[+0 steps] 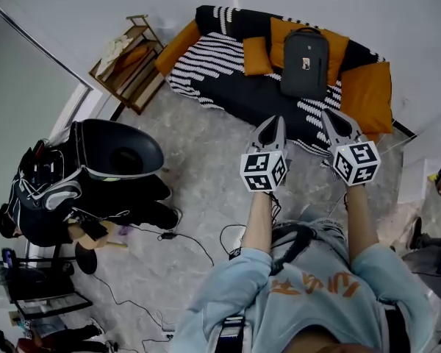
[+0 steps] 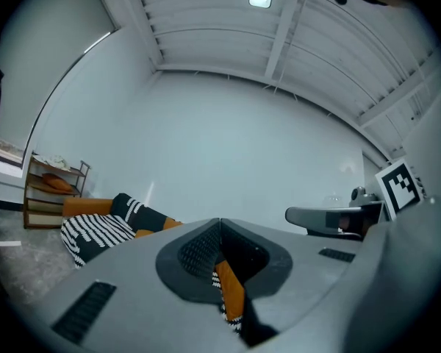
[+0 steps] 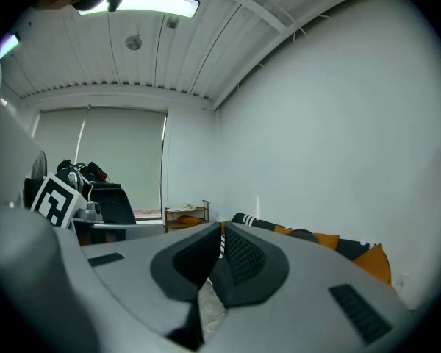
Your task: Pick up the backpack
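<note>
As it lies on sofa (image 1: 261,98), backpack (image 1: 304,62) dark grey.

The backpack (image 1: 304,62) stands on the sofa (image 1: 264,98), shelf (image 1: 128,63) to its left.

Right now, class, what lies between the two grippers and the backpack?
Head view: only the black, white-striped seat of the sofa separates the left gripper and right gripper from the backpack.

Cool, even light is spreading from the ceiling lamp (image 3: 143,4), which is glaring white, while far from it fisheye bending and dark vignetting are swallowing the corners.
</note>
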A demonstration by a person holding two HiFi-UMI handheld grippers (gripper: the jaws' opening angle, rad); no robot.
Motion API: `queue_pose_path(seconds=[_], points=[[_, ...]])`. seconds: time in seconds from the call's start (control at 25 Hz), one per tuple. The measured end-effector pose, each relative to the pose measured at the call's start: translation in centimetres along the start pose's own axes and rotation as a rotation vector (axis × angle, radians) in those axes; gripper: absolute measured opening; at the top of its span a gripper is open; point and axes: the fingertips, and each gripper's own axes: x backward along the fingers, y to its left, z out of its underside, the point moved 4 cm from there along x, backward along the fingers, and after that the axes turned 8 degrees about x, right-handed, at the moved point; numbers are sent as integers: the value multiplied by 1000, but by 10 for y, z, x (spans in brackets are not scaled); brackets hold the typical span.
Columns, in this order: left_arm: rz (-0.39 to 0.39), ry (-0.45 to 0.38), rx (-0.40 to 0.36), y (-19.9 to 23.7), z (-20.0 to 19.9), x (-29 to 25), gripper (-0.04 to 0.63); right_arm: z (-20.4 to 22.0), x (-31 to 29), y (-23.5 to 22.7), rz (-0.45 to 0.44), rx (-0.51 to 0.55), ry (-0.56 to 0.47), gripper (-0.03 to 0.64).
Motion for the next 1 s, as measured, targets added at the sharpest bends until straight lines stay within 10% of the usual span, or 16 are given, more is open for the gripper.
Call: queue_pose_path(seconds=[0.56, 1.0], points=[[-21, -22, -81, 16, -33, -58, 23, -44, -71, -22, -95, 5, -116, 34], [-20, 48, -149, 21, -42, -226, 23, 1, -167, -179, -23, -216, -61, 35]])
